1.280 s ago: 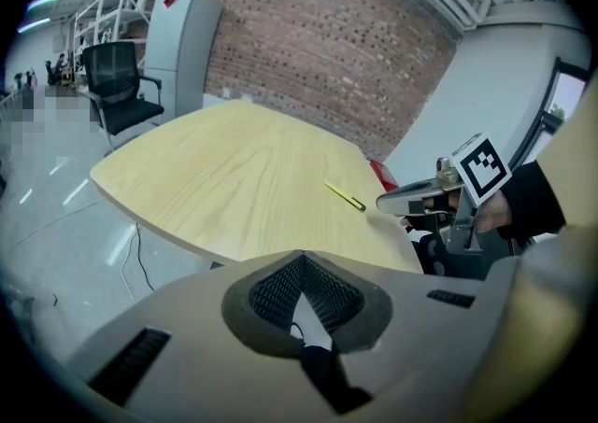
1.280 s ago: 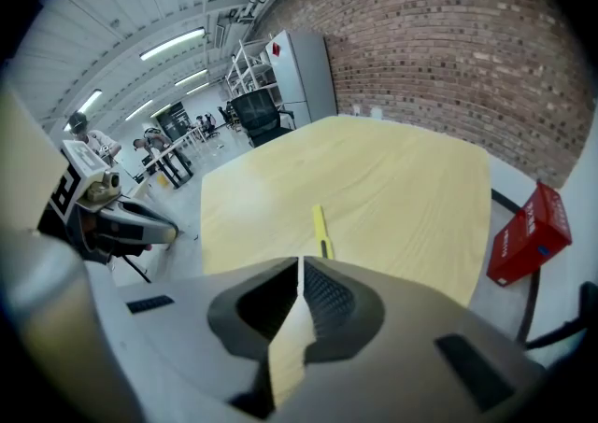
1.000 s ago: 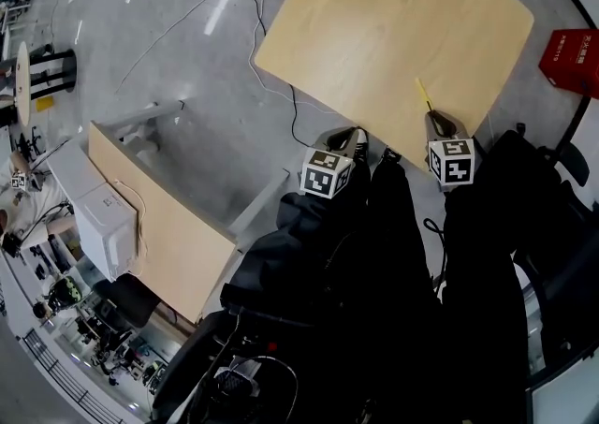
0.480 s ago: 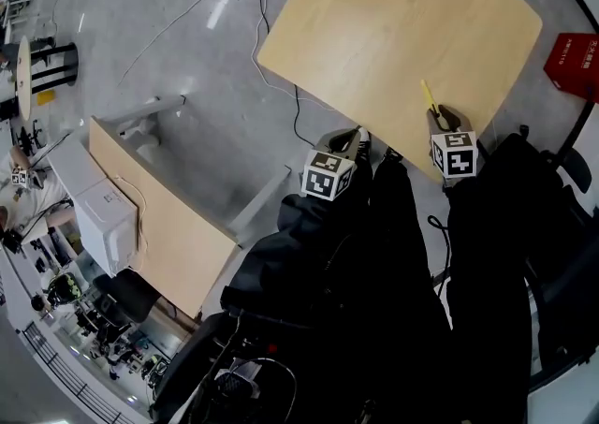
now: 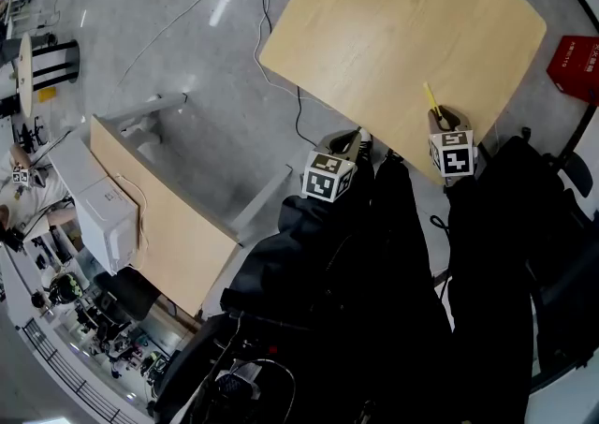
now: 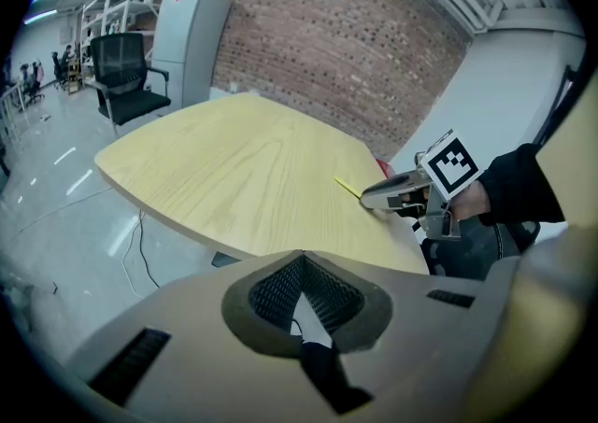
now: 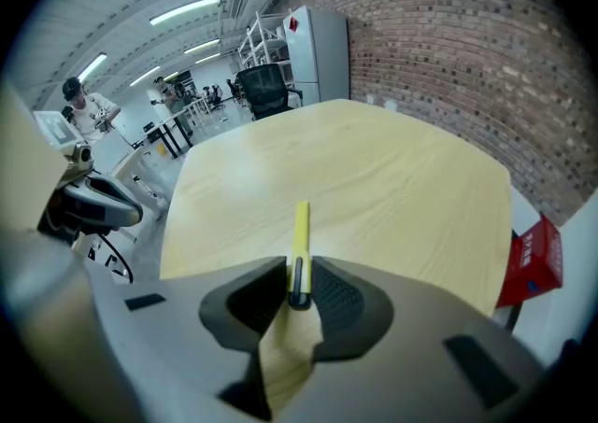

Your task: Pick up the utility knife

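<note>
**Yellow knife pinched in the right jaws**

Head view: the slim yellow utility knife (image 5: 430, 98) lies over the near edge of the pale wooden table (image 5: 393, 20), its rear end inside the right gripper (image 5: 440, 116). The left gripper (image 5: 349, 139) hangs just off the table's edge, well apart from the knife. A red box (image 5: 575, 64) sits on the grey floor (image 5: 178, 48) beyond the table's right side.

Left gripper view: its jaws are pressed together with nothing between them. Across the table the right gripper (image 6: 385, 197) shows with the knife's yellow tip poking out of it. A black office chair (image 6: 126, 71) stands before a red-brick wall (image 6: 327, 38).

Right gripper view: the jaws are narrowed onto the knife's black rear end (image 7: 299, 289), one pad on each side, and the yellow body points forward over the wood. Whether the knife rests on the table or is raised off it cannot be told.
</note>
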Demonstrator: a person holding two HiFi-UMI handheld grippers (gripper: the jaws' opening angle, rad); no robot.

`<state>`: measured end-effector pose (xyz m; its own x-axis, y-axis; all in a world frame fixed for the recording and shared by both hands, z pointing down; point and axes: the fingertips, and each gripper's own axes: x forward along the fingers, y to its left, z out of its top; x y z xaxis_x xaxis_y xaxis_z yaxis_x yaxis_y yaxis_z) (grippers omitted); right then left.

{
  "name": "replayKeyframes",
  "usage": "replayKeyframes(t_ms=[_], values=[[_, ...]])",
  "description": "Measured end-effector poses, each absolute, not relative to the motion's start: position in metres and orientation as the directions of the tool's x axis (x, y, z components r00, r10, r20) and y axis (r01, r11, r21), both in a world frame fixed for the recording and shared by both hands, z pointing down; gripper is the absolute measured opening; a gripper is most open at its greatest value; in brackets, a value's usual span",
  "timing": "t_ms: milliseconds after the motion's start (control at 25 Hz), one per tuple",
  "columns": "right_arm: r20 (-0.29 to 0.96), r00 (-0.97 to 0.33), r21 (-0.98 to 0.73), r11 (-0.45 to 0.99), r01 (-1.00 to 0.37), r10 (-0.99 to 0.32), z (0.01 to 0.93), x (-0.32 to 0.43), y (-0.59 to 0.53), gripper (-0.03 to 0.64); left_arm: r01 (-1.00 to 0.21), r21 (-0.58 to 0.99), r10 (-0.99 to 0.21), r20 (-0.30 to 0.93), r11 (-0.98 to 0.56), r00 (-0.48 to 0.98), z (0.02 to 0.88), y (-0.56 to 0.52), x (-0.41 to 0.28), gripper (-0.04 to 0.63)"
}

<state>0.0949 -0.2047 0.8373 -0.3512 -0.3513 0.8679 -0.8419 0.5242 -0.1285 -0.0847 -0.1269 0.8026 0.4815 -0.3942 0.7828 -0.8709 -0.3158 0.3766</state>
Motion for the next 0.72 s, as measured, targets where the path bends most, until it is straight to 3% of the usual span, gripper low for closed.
replayKeyframes(t_ms=[720], values=[[0.838, -0.341, -0.108, 0.484, -0.868, -0.426, 0.812, 0.102, -0.203, 0.071, -0.866, 0.365, -0.422, 0.764, -0.342, 0.489, 0.789, -0.128, -0.083, 0.0]])
